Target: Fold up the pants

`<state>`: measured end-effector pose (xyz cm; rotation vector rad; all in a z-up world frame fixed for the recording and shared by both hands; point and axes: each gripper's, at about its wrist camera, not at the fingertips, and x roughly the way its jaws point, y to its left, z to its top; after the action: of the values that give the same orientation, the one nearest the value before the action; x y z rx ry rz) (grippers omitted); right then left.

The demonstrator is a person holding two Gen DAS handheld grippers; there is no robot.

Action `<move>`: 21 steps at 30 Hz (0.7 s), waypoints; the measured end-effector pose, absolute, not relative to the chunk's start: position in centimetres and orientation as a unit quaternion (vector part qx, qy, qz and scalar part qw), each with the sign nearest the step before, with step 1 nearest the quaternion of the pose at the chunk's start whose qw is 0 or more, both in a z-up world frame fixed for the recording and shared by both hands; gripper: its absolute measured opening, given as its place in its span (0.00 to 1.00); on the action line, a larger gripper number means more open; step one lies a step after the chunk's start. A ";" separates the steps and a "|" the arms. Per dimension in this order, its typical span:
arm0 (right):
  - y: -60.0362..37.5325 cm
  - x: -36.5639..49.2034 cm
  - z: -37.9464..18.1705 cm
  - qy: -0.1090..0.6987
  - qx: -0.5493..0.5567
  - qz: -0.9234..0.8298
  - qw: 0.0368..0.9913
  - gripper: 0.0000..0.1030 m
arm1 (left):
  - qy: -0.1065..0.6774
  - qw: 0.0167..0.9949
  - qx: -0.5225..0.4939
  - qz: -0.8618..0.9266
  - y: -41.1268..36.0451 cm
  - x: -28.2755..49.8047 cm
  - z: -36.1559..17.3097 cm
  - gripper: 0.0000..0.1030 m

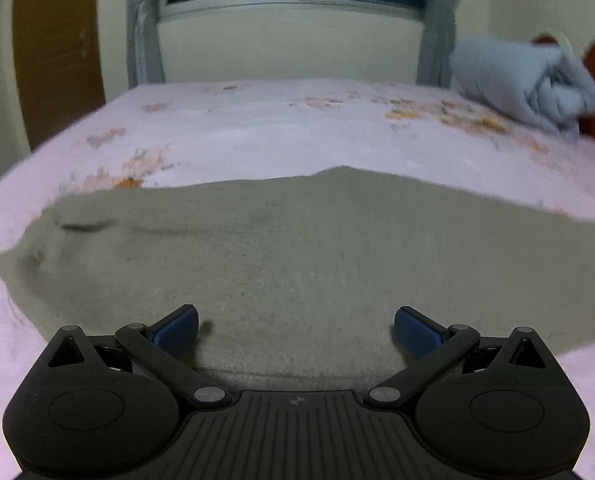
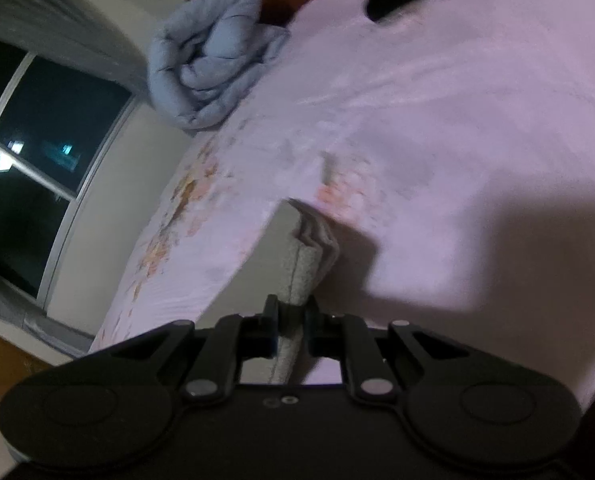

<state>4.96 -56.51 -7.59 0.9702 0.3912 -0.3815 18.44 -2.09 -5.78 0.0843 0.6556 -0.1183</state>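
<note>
The grey-green pants lie spread across the near part of the bed, on its pink floral sheet, with a low ridge along their far edge. The left tool hovers just above the near edge of the fabric with its blue pads spread wide and holding nothing. The right tool is clamped on a seamed edge of the pants, which rises from between its jaws in several bunched layers above the sheet.

The main risk appears to be an uneven fold. With only one tool gripping, pulling the held edge across would likely drag the rest of the garment along the smooth sheet instead of creasing it, because nothing pins the loose side. The bunched layers in the right tool could also slip out one by one if the pull is sharp, leaving a skewed edge. If the left tool closes where it now hangs, it may pinch the sheet along with the fabric. The rolled blue blanket sits well apart at the far corner and seems no obstacle.
</note>
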 end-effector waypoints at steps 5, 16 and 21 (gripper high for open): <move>-54.5 6.2 -4.2 0.194 0.400 -0.160 0.881 0.03 | 0.313 0.947 0.040 -0.060 -1.1 17.7 -5.1 1.00; -40.8 15.7 0.8 0.210 0.322 -0.015 0.923 0.03 | 0.299 0.953 -0.016 -0.036 4.7 17.2 -4.7 1.00; -32.0 20.4 -1.5 0.257 0.316 0.064 0.911 0.03 | 0.297 0.954 -0.042 -0.011 8.7 16.7 -4.8 1.00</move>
<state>20.41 -31.96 -1.53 0.6506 0.5299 0.1320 16.67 8.72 -4.76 -0.0862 0.6029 -0.0216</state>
